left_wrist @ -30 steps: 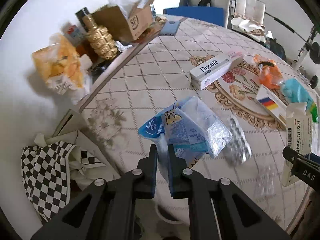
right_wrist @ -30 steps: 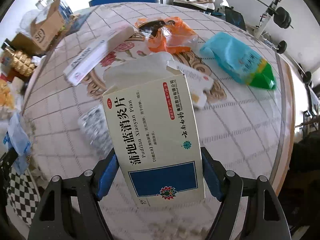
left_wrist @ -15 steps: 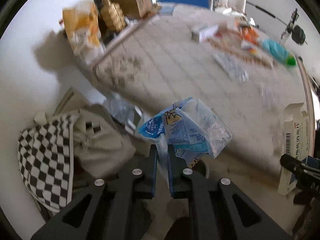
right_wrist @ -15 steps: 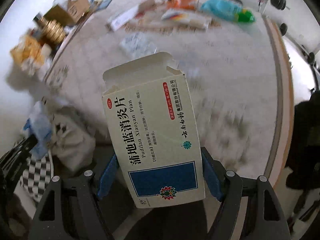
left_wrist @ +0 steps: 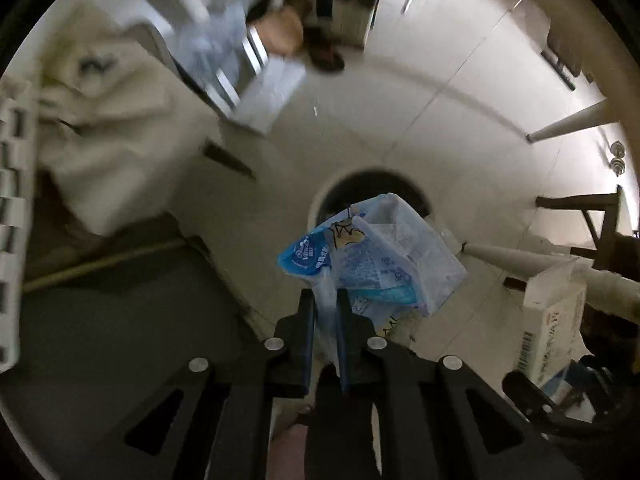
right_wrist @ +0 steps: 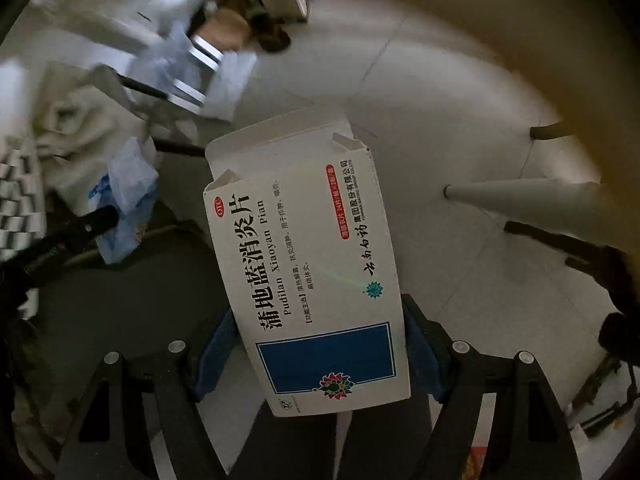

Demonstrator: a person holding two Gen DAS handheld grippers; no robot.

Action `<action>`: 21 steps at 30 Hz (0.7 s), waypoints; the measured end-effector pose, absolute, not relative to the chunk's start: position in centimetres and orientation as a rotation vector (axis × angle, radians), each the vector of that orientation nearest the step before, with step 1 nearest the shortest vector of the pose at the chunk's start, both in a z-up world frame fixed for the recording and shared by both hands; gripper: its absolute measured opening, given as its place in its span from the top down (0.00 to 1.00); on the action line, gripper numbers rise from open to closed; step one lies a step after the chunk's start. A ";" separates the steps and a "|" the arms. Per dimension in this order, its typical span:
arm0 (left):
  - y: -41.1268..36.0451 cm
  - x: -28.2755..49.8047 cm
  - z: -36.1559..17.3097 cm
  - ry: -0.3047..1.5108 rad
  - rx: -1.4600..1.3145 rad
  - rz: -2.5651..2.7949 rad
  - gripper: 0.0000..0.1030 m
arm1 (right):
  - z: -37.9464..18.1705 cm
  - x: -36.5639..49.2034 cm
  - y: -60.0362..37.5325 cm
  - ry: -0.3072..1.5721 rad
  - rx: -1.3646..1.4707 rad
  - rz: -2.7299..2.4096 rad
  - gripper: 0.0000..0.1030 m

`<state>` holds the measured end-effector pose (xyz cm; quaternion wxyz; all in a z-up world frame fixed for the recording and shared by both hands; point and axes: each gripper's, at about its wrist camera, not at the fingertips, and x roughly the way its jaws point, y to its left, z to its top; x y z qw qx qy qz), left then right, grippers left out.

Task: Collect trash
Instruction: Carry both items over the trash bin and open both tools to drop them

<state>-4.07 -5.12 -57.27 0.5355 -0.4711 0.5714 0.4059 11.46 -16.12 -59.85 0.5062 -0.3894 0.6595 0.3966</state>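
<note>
Overhanging bin rim (left_wrist: 320, 202): wrapper (left_wrist: 372, 260)

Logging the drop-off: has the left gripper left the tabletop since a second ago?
Yes. The left gripper dropped off the table edge, now over the floor bin.

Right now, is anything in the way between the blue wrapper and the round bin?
Nothing visible. The left gripper holds the blue wrapper just in front of the round bin's dark opening, with only air between them.
</note>
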 end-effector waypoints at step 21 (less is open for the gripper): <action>-1.3 -4.5 -76.0 1.329 -1.332 0.849 0.27 | -82.7 13.4 -11.6 1.634 -0.970 0.941 0.00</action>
